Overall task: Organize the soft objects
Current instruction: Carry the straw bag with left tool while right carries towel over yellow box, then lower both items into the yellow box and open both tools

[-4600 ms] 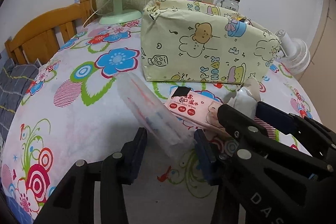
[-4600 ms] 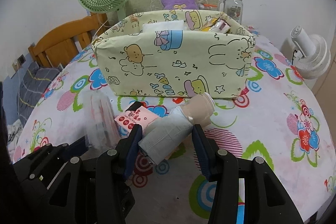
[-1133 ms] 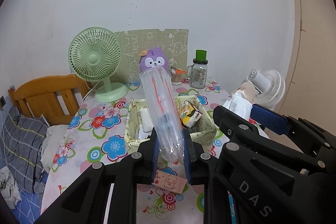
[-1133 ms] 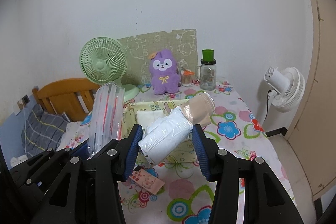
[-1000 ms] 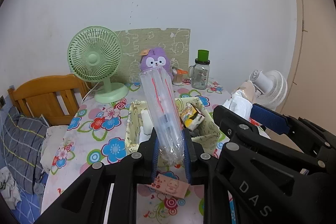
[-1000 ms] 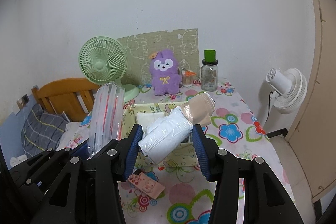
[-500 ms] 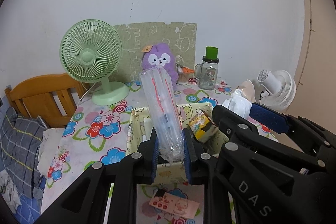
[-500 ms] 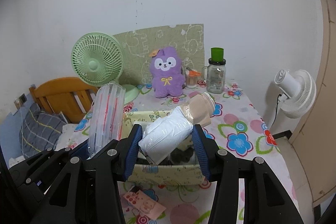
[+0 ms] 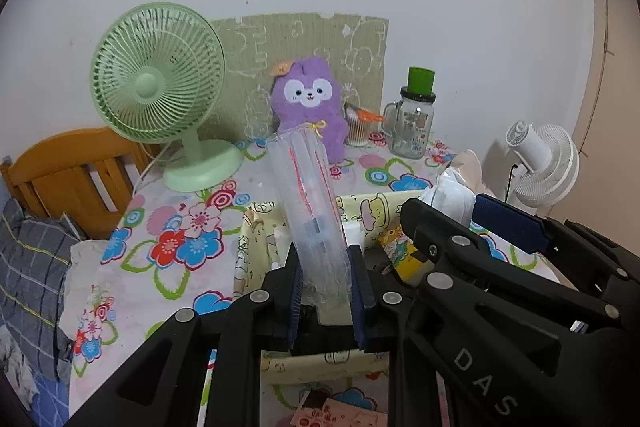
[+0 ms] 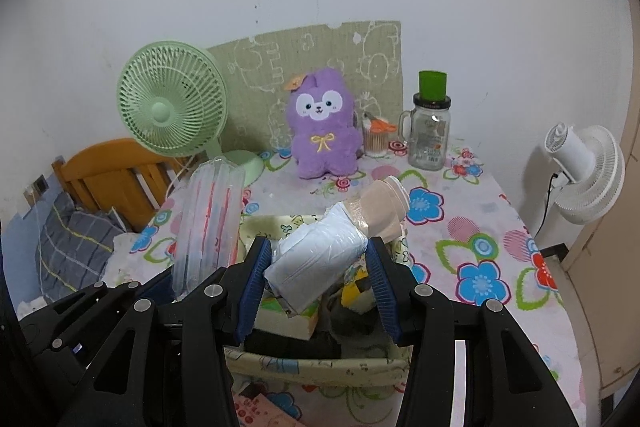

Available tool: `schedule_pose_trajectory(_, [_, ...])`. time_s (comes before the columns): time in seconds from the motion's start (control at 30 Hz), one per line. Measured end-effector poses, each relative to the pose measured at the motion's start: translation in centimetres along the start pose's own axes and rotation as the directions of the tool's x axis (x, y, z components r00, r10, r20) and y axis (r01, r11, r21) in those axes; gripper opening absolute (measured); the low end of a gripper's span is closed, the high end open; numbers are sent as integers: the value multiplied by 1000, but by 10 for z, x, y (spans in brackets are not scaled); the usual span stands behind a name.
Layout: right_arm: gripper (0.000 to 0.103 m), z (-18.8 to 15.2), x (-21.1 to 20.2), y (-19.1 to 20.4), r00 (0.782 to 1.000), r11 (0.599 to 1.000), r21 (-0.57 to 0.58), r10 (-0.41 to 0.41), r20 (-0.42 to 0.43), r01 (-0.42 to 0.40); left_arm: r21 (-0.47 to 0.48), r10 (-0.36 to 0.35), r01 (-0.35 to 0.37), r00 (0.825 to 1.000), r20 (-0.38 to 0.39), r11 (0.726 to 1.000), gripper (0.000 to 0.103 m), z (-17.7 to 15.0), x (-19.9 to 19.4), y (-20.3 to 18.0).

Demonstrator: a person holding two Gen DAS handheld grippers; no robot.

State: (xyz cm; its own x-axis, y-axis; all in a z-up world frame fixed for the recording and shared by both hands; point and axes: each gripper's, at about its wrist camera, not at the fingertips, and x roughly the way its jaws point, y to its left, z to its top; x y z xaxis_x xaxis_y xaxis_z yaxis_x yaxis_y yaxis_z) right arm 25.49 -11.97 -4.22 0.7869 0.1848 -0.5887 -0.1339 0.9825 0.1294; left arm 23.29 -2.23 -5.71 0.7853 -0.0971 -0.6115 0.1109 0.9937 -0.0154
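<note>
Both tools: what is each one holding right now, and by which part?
Left tool grips the clear plastic packet by its lower end. Right tool grips the white wrapped bundle across its lower white part; the beige end sticks out.

Storage box (image 10: pixel 320 361) already crowded below; green fan (image 9: pixel 156 87) and plush (image 10: pixel 322 125) stand well behind it.

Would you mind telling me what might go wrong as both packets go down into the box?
The box already looks crowded, so the clear packet or white roll may perch on top. The left tool and right tool sit close together and might bump.
</note>
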Motion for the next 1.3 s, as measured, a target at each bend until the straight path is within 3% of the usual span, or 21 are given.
schedule_pose_trajectory(0.2, [52,-2,24,-2,999,1000,0,-2,-38,2,-5,-11,10,999,-42,1000,25,-2,22,4])
schedule_pose_trajectory(0.27, [52,-3,30,-2,999,1000,1,1,-50,-1,-1,-12,12,999,-53,1000,33,-4,27,5])
schedule_pose_trajectory(0.37, [52,-5,37,-2,998,1000,1,3,-58,-3,-1,-11,11,998,-60,1000,48,-6,32,6])
schedule_pose_trajectory(0.43, [52,-6,41,-1,998,1000,-1,3,-65,-3,0,-17,17,997,-74,1000,74,-7,36,8])
schedule_pose_trajectory(0.9, [56,-12,61,13,992,997,-37,60,-111,-64,-1,-1,0,995,-97,1000,81,-13,39,19])
schedule_pose_trajectory(1.07, [80,-14,61,15,992,996,-39,72,-101,-77,0,6,-6,995,-98,1000,85,-14,39,21])
schedule_pose_trajectory(1.3, [92,-16,51,17,993,997,-44,52,-102,-57,-1,6,-6,996,-86,1000,88,-15,30,20])
